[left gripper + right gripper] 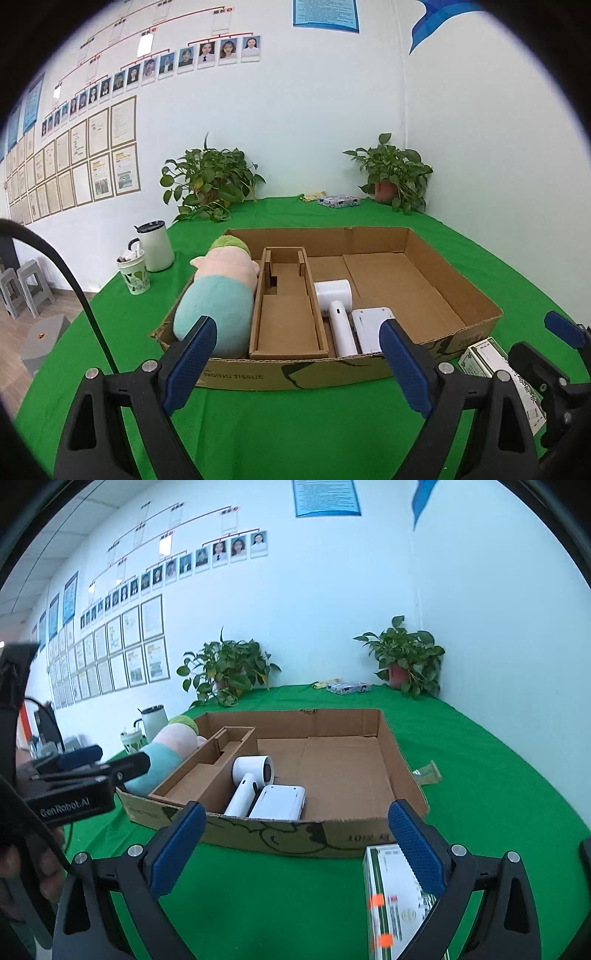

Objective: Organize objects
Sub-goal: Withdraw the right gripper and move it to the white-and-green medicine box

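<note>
Inside the shallow cardboard box (458,291) on the green tablecloth (295,424), the things lie side by side. A plush doll (218,295) with a green cap and teal body fills the left end, partly hanging over the box's left wall. Next to it sits a narrow cardboard insert tray (286,314), open and bare. Just right of that tray lies a white hair dryer (336,306), its handle toward the near wall, and touching it on the right is a white rectangular device (371,328). The right half of the box floor is bare cardboard.

Outside the box, near its front right corner, a green-and-white carton (391,897) stands on the cloth, close beside the right gripper's right finger.

Both tools stand wide with nothing between the pads: the left gripper (295,363) hovers before the box's near wall, the right gripper (295,845) likewise.

Farther off, a white mug (157,245) and a small patterned cup (135,275) stand left of the box, with two potted plants (210,181) along the wall.
</note>
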`<state>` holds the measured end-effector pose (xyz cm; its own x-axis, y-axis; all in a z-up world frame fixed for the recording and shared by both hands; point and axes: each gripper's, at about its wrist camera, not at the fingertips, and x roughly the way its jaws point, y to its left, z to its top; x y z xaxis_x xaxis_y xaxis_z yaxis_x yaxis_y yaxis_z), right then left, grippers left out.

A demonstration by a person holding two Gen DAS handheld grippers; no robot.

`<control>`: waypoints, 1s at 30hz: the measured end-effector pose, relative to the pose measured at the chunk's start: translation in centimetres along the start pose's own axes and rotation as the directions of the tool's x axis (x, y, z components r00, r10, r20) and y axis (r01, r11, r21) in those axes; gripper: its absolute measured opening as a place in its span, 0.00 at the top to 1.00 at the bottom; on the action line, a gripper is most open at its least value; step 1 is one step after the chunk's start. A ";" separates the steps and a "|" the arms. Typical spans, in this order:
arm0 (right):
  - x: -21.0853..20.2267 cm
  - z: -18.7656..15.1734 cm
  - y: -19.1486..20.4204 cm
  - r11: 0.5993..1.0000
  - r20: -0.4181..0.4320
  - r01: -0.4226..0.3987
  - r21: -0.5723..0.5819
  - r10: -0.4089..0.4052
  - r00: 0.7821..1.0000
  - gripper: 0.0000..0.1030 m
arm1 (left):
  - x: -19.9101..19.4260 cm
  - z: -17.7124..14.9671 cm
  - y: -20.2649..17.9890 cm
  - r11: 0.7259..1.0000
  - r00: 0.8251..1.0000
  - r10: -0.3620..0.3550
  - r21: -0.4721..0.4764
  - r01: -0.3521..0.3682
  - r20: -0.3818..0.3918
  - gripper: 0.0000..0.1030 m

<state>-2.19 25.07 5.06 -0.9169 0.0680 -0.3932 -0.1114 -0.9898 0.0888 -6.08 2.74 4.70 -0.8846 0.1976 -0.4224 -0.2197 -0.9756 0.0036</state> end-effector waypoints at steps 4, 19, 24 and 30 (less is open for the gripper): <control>-2.0 -1.4 -0.4 0.999 0.001 0.027 -0.017 -0.027 1.000 0.03 | -1.9 -0.5 0.2 1.000 0.998 0.027 0.005 -0.027 0.048 0.13; -2.2 -1.8 0.3 0.997 -0.071 -0.073 -0.036 0.071 0.995 0.01 | -3.6 -1.7 2.3 0.993 0.994 0.105 -0.053 -0.104 0.019 0.13; -2.5 -2.2 0.8 0.998 -0.072 -0.004 -0.066 -0.001 0.997 0.72 | -2.9 -2.2 2.6 0.998 0.998 0.057 -0.037 -0.058 -0.038 0.77; -3.3 -3.2 -1.7 0.995 -0.088 -0.087 0.038 0.090 0.992 0.00 | -2.1 -2.8 2.8 0.998 0.996 -0.003 -0.068 -0.003 -0.089 0.25</control>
<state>2.24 26.14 3.30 -0.8860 -0.0329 -0.4626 -0.0455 -0.9865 0.1572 -3.65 -0.72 3.06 -0.8436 0.1913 -0.5017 -0.1888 -0.9804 -0.0564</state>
